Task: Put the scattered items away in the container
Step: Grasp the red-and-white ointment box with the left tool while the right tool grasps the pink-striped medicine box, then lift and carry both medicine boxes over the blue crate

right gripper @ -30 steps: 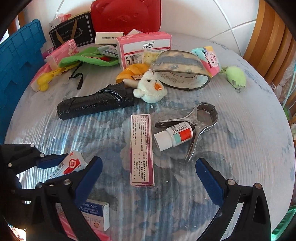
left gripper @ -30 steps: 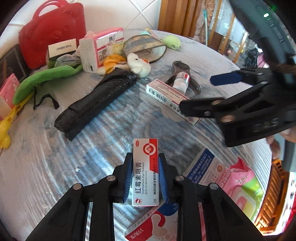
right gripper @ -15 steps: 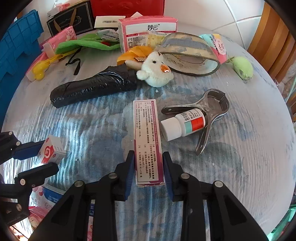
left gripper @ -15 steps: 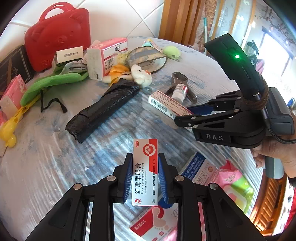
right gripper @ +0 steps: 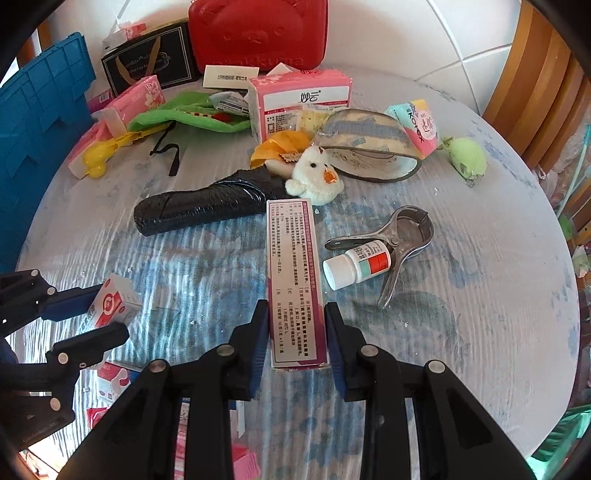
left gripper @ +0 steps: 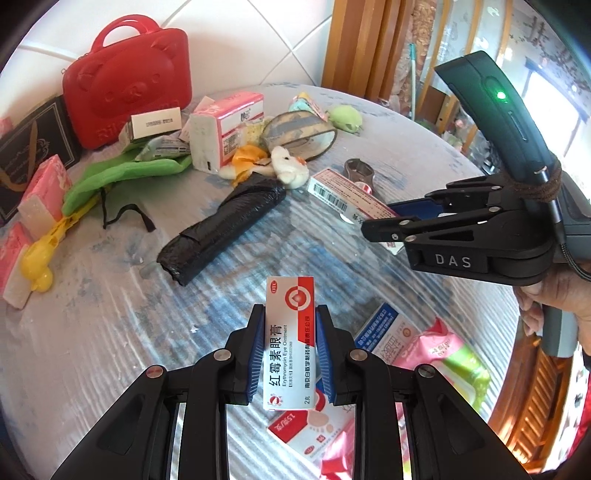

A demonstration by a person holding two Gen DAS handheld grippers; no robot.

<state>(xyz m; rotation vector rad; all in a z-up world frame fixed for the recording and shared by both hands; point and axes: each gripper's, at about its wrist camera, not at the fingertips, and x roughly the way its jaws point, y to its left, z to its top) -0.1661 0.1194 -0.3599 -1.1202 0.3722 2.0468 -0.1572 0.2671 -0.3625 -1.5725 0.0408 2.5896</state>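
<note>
My left gripper [left gripper: 290, 350] is shut on a red-and-white eye ointment box [left gripper: 291, 341] and holds it above the round table [left gripper: 92, 332]; this box also shows in the right wrist view [right gripper: 114, 304]. My right gripper [right gripper: 296, 345] is shut on a long purple-and-white medicine box [right gripper: 295, 280], lifted off the table; the box also shows in the left wrist view [left gripper: 347, 195]. A blue crate [right gripper: 37, 122] stands at the table's far left.
Scattered on the table: a black folded umbrella [right gripper: 207, 205], a duck plush [right gripper: 316, 181], a small white bottle [right gripper: 356, 264] on a metal clamp [right gripper: 399, 236], a tissue pack [right gripper: 299, 101], a green plush [right gripper: 192, 114], a red case [right gripper: 258, 33], boxes near the front [left gripper: 384, 330].
My right gripper closed on the long purple box and lifted it. My left gripper rose a little with the ointment box.
</note>
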